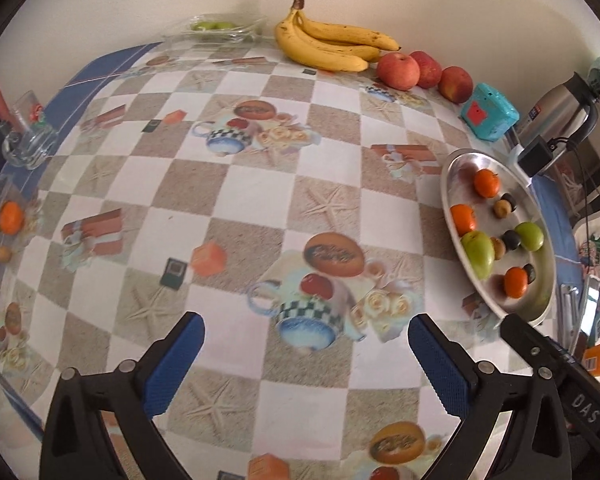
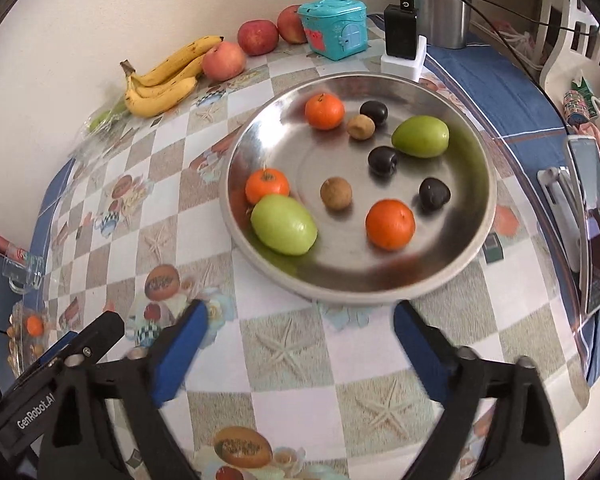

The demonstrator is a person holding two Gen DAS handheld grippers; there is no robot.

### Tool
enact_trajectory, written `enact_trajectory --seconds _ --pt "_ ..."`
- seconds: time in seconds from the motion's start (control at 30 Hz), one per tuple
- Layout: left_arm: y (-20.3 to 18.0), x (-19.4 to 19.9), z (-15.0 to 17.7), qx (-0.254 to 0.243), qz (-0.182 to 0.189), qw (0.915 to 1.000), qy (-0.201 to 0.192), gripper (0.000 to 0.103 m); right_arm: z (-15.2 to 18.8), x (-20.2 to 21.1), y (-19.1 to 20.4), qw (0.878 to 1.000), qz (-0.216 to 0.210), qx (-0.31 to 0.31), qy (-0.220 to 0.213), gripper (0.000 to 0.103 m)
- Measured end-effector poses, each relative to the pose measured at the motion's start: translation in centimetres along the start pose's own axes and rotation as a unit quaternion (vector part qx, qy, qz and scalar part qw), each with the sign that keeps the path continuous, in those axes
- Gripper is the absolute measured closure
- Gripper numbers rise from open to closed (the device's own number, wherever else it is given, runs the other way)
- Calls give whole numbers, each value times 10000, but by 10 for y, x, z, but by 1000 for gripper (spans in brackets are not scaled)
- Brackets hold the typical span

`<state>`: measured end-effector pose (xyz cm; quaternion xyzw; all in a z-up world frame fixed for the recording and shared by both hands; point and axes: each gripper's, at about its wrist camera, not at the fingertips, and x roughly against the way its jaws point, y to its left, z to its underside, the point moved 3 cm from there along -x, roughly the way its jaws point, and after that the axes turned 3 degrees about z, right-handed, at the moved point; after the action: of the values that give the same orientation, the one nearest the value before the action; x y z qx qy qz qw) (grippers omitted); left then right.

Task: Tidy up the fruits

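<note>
Hovering over the checked cloth of the bench, the left claw has its blue pads spread wide with nothing between them. The right claw is spread wide too – empty, with its tips just in front of the near rim of the metal plate.

On this plate lie three oranges (one at the front), two green fruits, three dark plum-like fruits and two small brown ones. The front green fruit touches an orange at the left side of the plate; the other pieces lie mostly apart from each other.

Against the wall at the back of the bench rests a bunch of bananas, and just beside it stands a row of three red apples. A teal toy box stands next to the last apple. At the far left edge of the bench there is a clear tray with one more orange in it – well apart from the plate. Another clear container with green fruits sits in the back corner, left of the bananas. A glass mug stands at the left edge.
</note>
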<state>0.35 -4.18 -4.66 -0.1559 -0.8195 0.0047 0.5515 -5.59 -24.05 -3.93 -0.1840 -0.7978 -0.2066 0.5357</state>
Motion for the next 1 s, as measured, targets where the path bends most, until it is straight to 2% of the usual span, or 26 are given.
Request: enact_trajectory --seconds 0.13,0.27,0.7,1.0 --pt "12 1 9 76 -166 9998 87 0 10 6 0 10000 -2 29 -47 7" --pt "15 9 8 68 -367 9993 -79 0 17 11 -2 9999 27 58 -113 7" --pt "23 4 9 -4 -908 9959 -33 0 21 23 -3 9991 52 51 -416 7" --pt "23 -2 7 -55 -966 9953 -17 0 18 17 -2 9987 132 90 -476 7"
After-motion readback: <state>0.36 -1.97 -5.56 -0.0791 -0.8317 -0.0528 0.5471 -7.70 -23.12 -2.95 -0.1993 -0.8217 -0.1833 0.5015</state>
